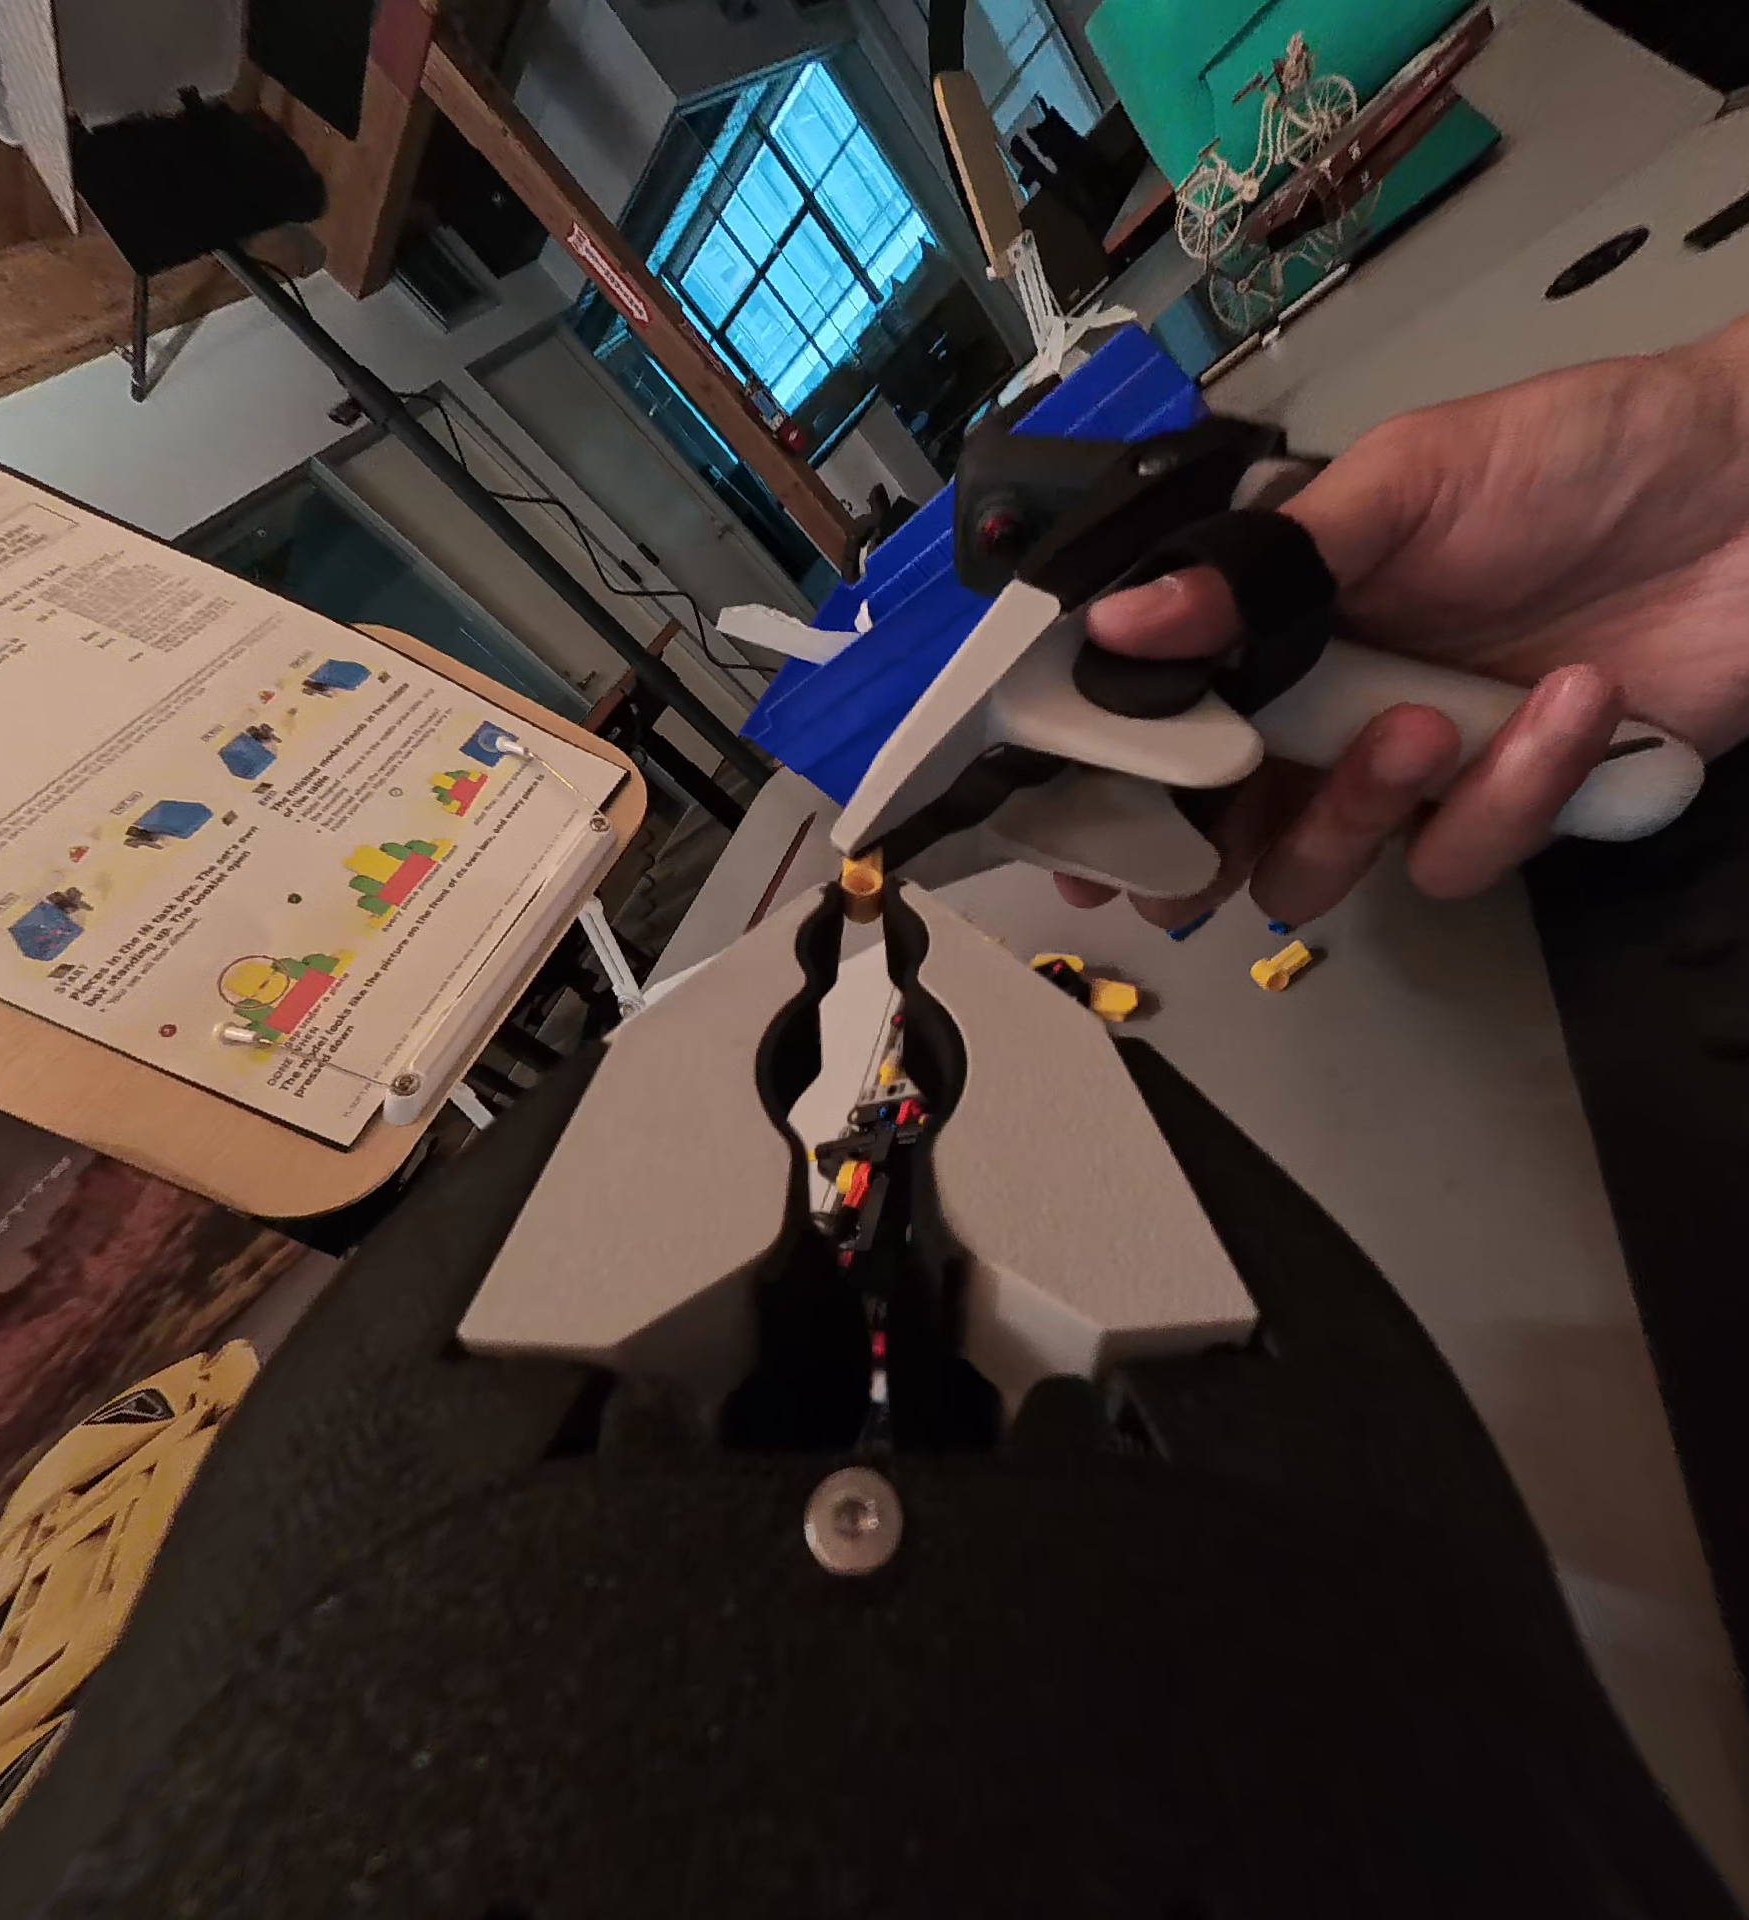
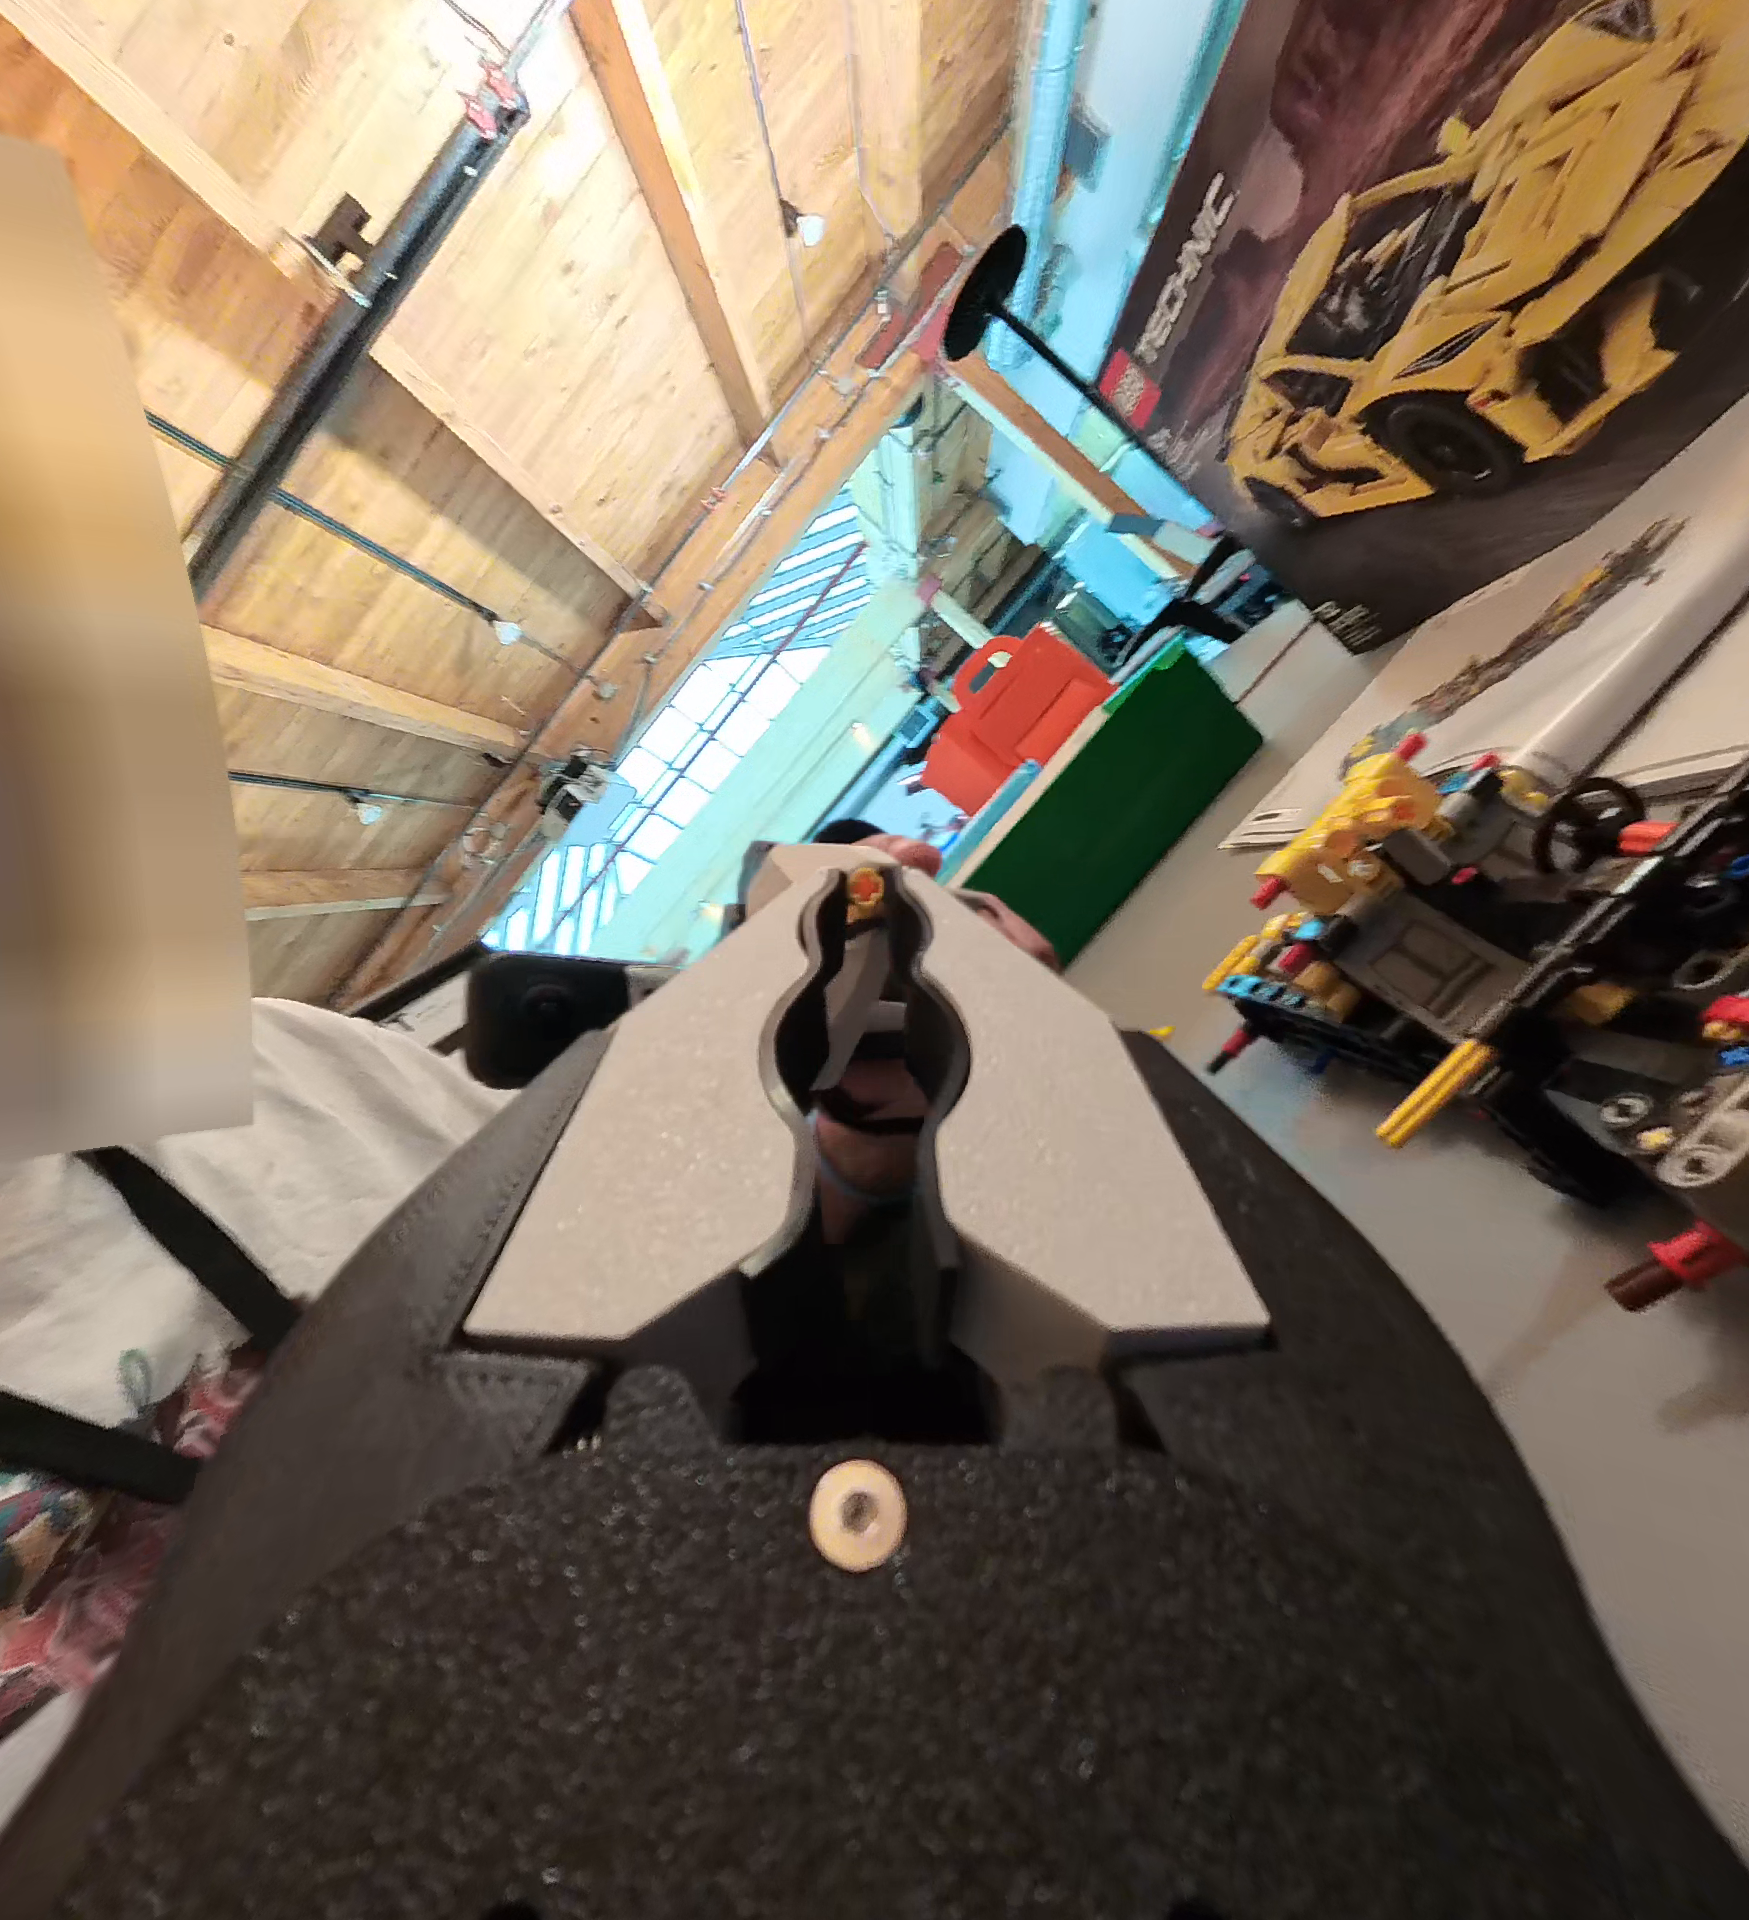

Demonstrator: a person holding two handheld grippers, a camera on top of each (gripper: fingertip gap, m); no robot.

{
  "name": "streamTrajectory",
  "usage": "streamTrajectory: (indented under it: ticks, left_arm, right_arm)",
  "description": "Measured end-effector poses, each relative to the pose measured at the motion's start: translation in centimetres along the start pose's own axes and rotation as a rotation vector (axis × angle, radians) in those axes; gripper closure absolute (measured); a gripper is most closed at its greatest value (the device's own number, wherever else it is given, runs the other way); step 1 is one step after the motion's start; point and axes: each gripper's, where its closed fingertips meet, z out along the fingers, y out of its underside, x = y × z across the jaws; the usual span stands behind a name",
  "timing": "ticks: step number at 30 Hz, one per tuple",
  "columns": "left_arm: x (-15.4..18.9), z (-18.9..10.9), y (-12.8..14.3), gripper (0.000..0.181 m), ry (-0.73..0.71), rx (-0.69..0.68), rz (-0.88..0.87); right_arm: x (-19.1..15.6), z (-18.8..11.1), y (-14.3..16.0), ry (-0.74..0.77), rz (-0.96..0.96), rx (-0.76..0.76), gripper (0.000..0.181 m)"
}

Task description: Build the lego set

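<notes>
The left gripper [image 1: 862, 896], two matte grey wedge-shaped fingers with scalloped black inner edges, is pressed nearly together and pinches a small yellow connector piece [image 1: 862, 883] at its very tips. From the right, the right gripper [image 1: 865, 836], held in a bare hand [image 1: 1535, 644], brings its flat grey tips against the same piece. In the right wrist view the right gripper [image 2: 865, 896] shows its fingers drawn close around a small yellow-orange round piece [image 2: 864, 885] at the tips, with the far grey finger of the left gripper behind the gap. Loose yellow pieces [image 1: 1280, 964] lie on the smooth grey table [image 1: 1369, 1143] just past the hand. The partly built model [image 2: 1535, 966], a dense frame of black, grey and yellow beams with red and blue pins, sits on the table to the right. A boxed set with a yellow car picture [image 2: 1472, 270] stands behind it. A printed instruction sheet [image 1: 226, 790] rests on a rounded wooden board [image 1: 226, 1143].
</notes>
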Motion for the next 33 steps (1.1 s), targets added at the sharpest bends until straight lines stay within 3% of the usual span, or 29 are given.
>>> streamTrajectory:
  ticks: [10, 14, 16, 18, 20, 25, 28, 33]
  left_arm:
    - [0.2, -0.4, -1.7, 0.174, 0.004, 0.085, -0.034]
    - [0.0, -0.3, -0.9, 0.174, 0.023, 0.057, -0.090]
    - [-0.4, -0.2, -0.2, 0.174, 0.016, 0.033, -0.110]
    - [-0.7, -0.1, 0.4, 0.174, 0.014, 0.010, -0.140]
    - [-0.8, 0.1, 0.8, 0.174, 0.011, -0.006, -0.164]
    - [0.2, 0.5, 1.3, 0.174, 0.041, -0.027, -0.156]
    - [0.8, 0.7, 1.6, 0.174, 0.065, -0.041, -0.151]
    - [1.3, 0.8, 2.0, 0.174, 0.082, -0.064, -0.126]
  right_arm:
    - [-1.7, 0.0, 0.4, -0.244, 0.304, -0.025, 0.176]
    - [-1.6, -1.4, -0.9, -0.082, -0.005, -0.081, 0.165]
    - [-0.5, -4.5, -3.1, 0.145, -0.269, -0.135, 0.157]
    - [1.3, -8.9, -4.8, 0.436, -0.547, -0.242, 0.161]
    - [2.0, -11.8, -4.5, 0.575, -0.620, -0.371, 0.164]
    - [5.1, -14.4, 2.5, 0.667, -0.707, -0.806, 0.164]
    - [7.1, -14.5, 3.9, 0.695, -0.800, -0.926, 0.166]
    - [8.4, -14.8, 5.0, 0.700, -0.767, -1.155, 0.166]
